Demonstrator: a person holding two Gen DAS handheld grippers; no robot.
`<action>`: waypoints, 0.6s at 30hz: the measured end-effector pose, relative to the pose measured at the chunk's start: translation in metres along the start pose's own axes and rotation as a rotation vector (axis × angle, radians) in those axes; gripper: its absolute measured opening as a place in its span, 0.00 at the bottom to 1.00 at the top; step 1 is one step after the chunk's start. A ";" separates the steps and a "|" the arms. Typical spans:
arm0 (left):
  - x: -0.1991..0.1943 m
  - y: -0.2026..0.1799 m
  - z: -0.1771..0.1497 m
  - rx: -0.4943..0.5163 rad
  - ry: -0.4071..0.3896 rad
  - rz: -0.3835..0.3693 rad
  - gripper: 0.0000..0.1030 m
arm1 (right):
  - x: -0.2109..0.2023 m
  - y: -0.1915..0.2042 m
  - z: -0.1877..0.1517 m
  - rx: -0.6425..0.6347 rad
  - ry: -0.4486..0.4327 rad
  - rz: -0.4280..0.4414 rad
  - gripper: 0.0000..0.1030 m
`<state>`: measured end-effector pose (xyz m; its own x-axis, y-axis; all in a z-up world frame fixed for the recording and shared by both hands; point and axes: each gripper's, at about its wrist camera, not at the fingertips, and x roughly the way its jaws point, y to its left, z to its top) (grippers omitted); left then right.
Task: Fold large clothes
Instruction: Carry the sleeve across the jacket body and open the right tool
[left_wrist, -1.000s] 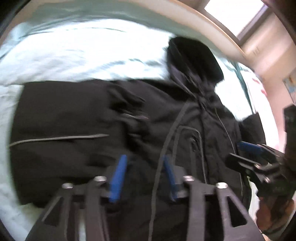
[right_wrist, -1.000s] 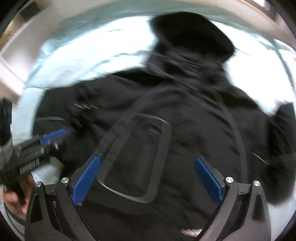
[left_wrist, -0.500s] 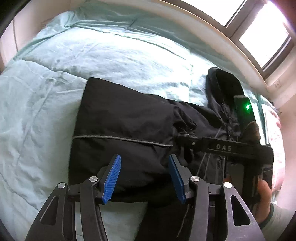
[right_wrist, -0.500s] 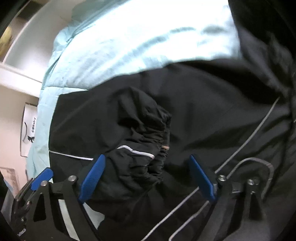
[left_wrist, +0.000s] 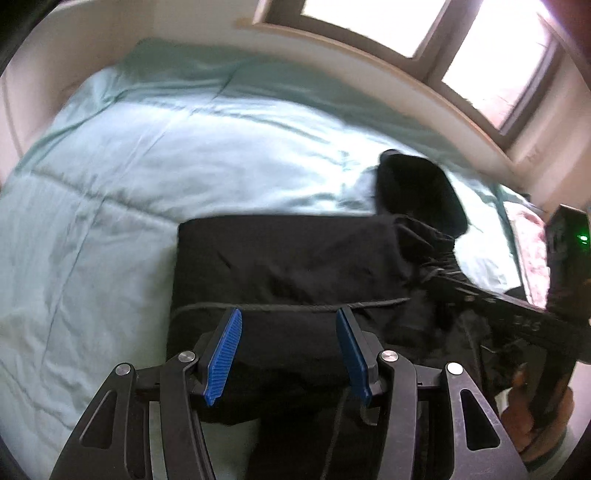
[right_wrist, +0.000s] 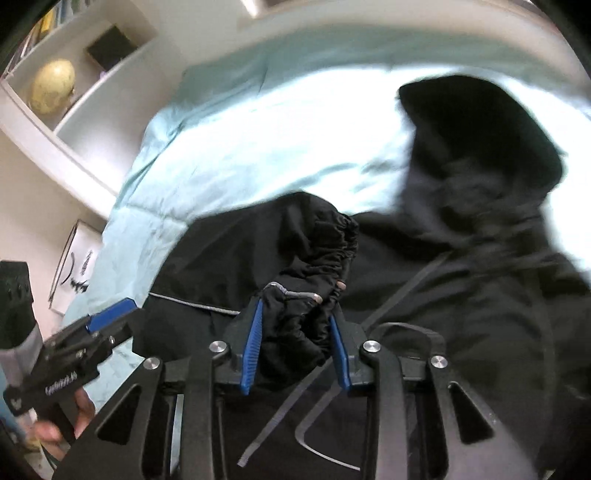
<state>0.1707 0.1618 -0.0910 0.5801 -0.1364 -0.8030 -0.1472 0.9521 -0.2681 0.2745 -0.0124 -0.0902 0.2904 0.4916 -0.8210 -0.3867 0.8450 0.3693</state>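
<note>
A black hooded jacket (left_wrist: 295, 266) lies on a pale green bed (left_wrist: 129, 177), its hood (left_wrist: 417, 192) toward the window. My left gripper (left_wrist: 288, 347) is open and empty just above the jacket's lower part, near a thin grey piping line. My right gripper (right_wrist: 295, 332) is shut on the gathered elastic cuff of a sleeve (right_wrist: 317, 258) and holds it lifted over the jacket body (right_wrist: 461, 314). The hood also shows in the right wrist view (right_wrist: 480, 140). Each gripper shows in the other's view, the right one (left_wrist: 517, 317) and the left one (right_wrist: 85, 343).
A window (left_wrist: 461, 44) and a pale ledge run behind the bed. A white shelf (right_wrist: 85, 96) with a yellowish globe (right_wrist: 51, 86) stands at the far left. A pink patterned fabric (left_wrist: 528, 251) lies at the bed's right edge.
My right gripper has closed on the sleeve cuff and lifted it. My left gripper has pulled back and tilted up, so more bed and window show.
</note>
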 end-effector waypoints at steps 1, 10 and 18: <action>-0.001 -0.010 0.002 0.017 -0.005 -0.018 0.53 | -0.015 -0.005 0.002 0.008 -0.021 -0.017 0.37; 0.031 -0.089 -0.003 0.172 0.069 -0.116 0.53 | -0.109 -0.093 -0.024 0.049 -0.098 -0.312 0.37; 0.089 -0.124 -0.021 0.231 0.195 -0.150 0.53 | -0.116 -0.205 -0.067 0.221 -0.027 -0.551 0.37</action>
<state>0.2234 0.0255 -0.1400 0.4137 -0.3085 -0.8566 0.1265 0.9512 -0.2815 0.2617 -0.2569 -0.0996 0.4197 -0.0292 -0.9072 0.0178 0.9996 -0.0239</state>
